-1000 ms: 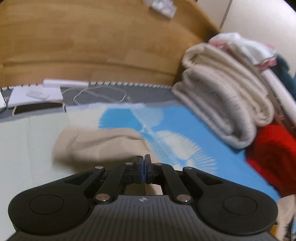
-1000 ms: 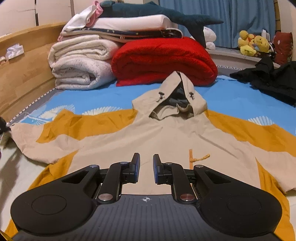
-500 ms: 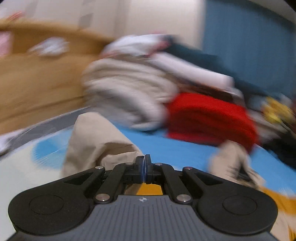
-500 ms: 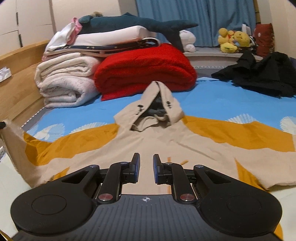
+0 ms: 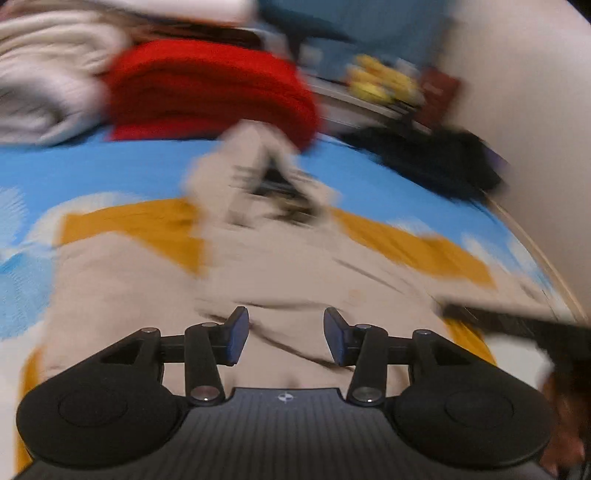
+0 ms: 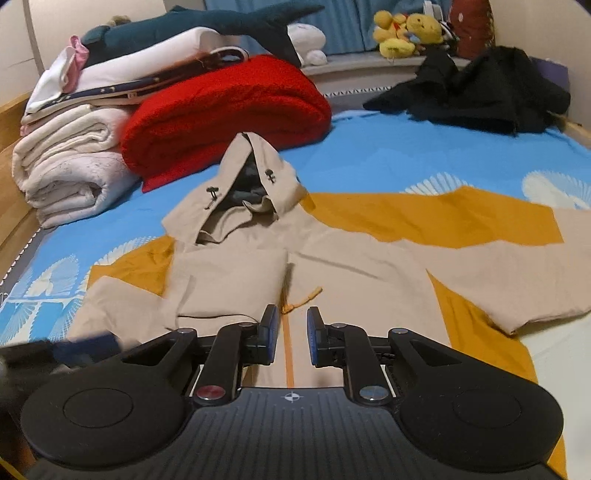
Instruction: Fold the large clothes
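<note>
On blue bedding (image 6: 388,155) lies a beige-and-mustard hooded jacket (image 6: 351,266), left sleeve folded inward.

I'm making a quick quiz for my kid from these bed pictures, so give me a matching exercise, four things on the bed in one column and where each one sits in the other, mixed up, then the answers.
Things:
1. hooded jacket
2. red blanket
3. black clothes
4. shark plush

Places:
A. on top of the folded stack, far left
B. heaped at the far right of the bed
C. spread flat, just ahead of the right gripper
D. folded, right behind the hood

Pairs: 1-C, 2-D, 3-B, 4-A
</note>
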`<action>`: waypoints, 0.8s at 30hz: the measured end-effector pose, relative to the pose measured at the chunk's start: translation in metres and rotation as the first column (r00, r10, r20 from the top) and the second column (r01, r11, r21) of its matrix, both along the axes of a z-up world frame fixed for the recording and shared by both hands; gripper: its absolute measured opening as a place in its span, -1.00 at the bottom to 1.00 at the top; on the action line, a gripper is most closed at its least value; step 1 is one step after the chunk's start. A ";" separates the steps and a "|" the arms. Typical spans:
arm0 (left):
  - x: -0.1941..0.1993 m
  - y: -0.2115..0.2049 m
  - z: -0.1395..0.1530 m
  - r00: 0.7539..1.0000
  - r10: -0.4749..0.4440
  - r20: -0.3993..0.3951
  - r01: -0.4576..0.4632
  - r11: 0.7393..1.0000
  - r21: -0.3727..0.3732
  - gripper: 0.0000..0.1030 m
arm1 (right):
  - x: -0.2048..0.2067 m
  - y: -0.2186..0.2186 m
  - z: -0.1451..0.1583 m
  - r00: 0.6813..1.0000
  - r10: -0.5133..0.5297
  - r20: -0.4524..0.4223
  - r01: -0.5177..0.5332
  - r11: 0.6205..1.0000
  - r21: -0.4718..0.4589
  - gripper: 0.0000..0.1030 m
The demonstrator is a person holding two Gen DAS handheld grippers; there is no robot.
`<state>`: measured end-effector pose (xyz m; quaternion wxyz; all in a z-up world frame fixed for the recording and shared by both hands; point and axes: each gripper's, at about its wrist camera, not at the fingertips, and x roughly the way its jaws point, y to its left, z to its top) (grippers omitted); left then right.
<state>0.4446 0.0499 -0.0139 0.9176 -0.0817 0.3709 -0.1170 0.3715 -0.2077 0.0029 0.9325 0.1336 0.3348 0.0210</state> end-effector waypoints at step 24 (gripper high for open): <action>0.037 0.119 -0.071 0.823 0.367 -0.434 -0.439 0.895 -0.074 -0.18 | 0.027 0.099 -0.054 0.919 0.384 -0.087 -0.388 0.846 -0.364 -0.54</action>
